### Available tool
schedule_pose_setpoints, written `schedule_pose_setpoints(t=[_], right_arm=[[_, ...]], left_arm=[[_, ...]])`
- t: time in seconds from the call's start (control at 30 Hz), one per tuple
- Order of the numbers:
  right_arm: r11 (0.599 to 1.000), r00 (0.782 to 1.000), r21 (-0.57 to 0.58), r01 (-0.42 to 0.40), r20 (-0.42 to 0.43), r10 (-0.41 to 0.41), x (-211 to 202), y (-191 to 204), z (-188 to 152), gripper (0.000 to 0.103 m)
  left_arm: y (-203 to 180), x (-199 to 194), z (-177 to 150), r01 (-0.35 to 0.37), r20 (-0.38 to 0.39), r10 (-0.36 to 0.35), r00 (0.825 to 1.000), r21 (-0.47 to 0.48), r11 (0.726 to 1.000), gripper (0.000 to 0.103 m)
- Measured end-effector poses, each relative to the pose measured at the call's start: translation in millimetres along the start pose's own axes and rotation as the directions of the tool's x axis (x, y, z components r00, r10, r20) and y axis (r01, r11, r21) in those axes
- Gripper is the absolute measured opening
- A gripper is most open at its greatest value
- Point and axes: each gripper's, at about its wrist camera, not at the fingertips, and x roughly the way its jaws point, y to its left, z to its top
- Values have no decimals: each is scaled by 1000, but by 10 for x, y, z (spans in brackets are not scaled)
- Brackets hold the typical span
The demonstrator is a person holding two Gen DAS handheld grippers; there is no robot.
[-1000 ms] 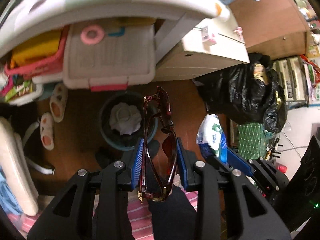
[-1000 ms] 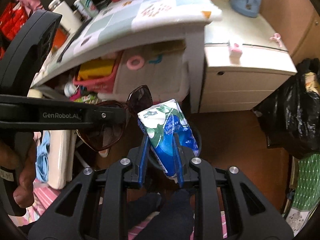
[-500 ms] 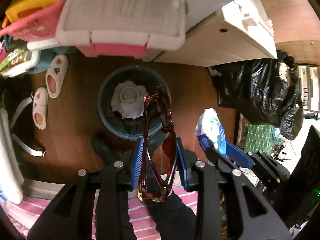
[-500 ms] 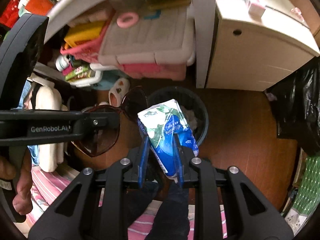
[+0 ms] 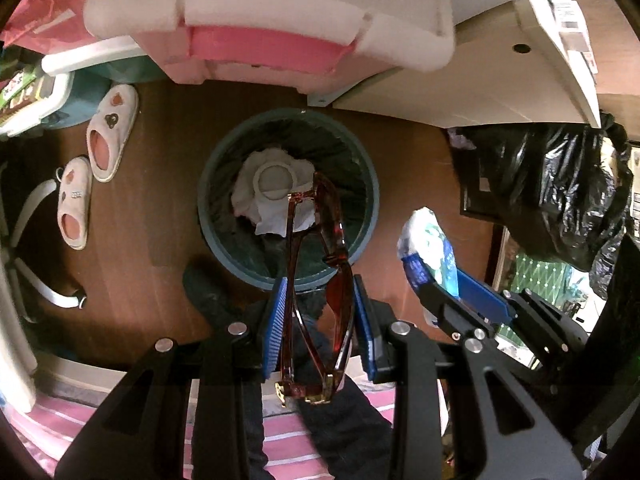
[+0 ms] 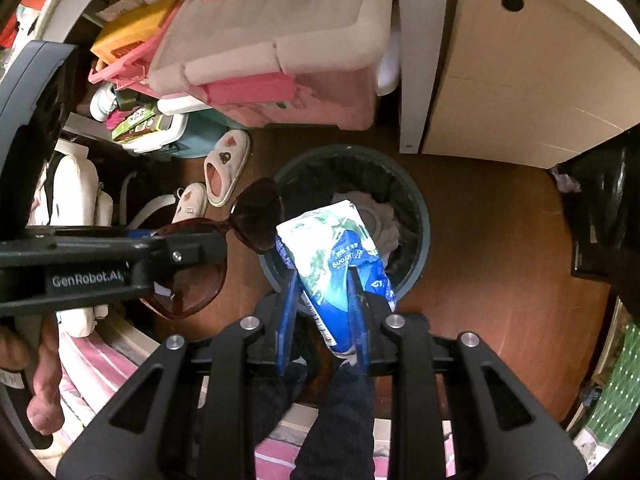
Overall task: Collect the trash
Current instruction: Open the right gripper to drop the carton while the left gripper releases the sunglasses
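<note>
My left gripper point(image 5: 318, 292) is shut on folded brown sunglasses point(image 5: 316, 276), which stick out over the near rim of a round dark bin point(image 5: 362, 176) on the floor. White crumpled paper point(image 5: 276, 196) lies inside the bin. My right gripper point(image 6: 324, 280) is shut on a blue, green and white packet point(image 6: 340, 264), held above the same bin point(image 6: 416, 200). The left gripper point(image 6: 172, 256) with the sunglasses point(image 6: 256, 220) shows at the left of the right wrist view. The packet point(image 5: 430, 244) and right gripper point(image 5: 460, 284) show at the right of the left wrist view.
A pink and white storage box point(image 5: 272, 32) and a cream cabinet point(image 6: 520, 80) stand behind the bin. Two slippers point(image 5: 96, 176) lie on the wooden floor to the left. Black rubbish bags point(image 5: 548, 192) sit to the right. The person's dark trouser legs point(image 6: 340, 412) are below.
Both grippers have come down towards the floor with their loads; the bin now looks larger and closer, and the desk top has left the view.
</note>
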Motion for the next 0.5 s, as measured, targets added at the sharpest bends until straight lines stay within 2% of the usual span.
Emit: schedule_pose_setpoints(t=[0.13, 0.2, 0.27, 0.33, 0.37, 0.5], right_arm=[[1000, 1000, -11, 5, -17, -5, 163, -3, 59, 26], [1000, 1000, -17, 11, -22, -11, 220, -14, 81, 36], [1000, 999, -23, 17, -36, -18, 264, -33, 87, 37], [999, 999, -28, 32, -39, -33, 278, -47, 78, 54], [999, 999, -25, 34, -40, -35, 277, -60, 74, 57], [999, 998, -17, 46, -42, -46, 248, -125, 56, 60]], left_arm=[[51, 85, 83, -5, -6, 5, 1000, -10, 1000, 31], [60, 112, 132, -8, -5, 8, 1000, -9, 1000, 31], [67, 128, 166, -10, -6, 10, 1000, -10, 1000, 31], [75, 148, 196, -12, -9, 12, 1000, -10, 1000, 31], [75, 157, 210, -13, -10, 13, 1000, -10, 1000, 31], [58, 181, 237, -6, -20, 6, 1000, -8, 1000, 31]])
